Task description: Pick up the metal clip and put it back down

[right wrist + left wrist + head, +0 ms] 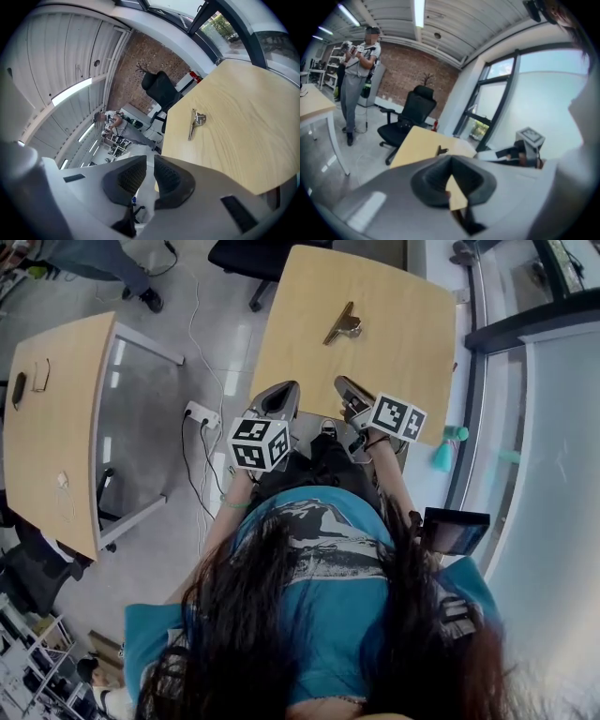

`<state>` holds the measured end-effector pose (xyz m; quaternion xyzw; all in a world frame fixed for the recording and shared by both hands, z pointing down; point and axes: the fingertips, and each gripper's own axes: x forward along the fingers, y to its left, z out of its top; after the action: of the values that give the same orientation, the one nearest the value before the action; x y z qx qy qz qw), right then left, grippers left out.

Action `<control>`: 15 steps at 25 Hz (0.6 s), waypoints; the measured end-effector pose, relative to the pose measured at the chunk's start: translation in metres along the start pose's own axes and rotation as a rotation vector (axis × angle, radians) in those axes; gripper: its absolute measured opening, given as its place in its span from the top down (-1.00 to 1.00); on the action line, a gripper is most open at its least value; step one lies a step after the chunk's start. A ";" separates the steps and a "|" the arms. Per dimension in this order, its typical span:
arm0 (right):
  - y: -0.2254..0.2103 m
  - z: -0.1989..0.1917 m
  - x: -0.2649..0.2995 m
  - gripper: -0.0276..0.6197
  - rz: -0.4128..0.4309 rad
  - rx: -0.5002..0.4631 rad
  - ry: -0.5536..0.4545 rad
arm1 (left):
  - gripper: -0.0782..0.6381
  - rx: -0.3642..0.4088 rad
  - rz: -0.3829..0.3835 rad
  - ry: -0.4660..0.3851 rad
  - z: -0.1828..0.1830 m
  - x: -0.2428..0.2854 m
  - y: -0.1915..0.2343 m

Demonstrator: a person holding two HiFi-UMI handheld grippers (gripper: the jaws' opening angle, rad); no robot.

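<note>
dark hair (281, 634) is hanging nearest, just behind both tongs. the left tongs (279, 397) are hovering at the table's (412, 315) near edge, tips meeting and gripping nothing. the right tongs (349, 392), just beside them, are showing only a thin slit between the pads, and they are empty too. the clip (342, 324) is lying flat on the table, well ahead of both tongs and more in line with the right pair. with nothing held, i am judging the clip as waiting: a pick is calling for the right tongs to spread wider, reach forward and close across its handles.
</note>
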<state>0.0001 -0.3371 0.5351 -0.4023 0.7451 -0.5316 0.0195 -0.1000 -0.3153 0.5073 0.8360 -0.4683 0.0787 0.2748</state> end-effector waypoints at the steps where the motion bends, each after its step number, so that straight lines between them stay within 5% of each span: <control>1: 0.003 -0.009 -0.004 0.73 -0.001 0.007 -0.006 | 0.78 -0.002 -0.008 0.004 -0.003 -0.005 0.000; 15: 0.010 -0.087 -0.064 0.79 -0.049 0.053 -0.027 | 0.78 -0.084 -0.097 0.079 -0.055 -0.032 -0.024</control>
<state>-0.0018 -0.2286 0.5395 -0.4269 0.7205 -0.5458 0.0272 -0.0904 -0.2521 0.5317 0.8417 -0.4191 0.0786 0.3313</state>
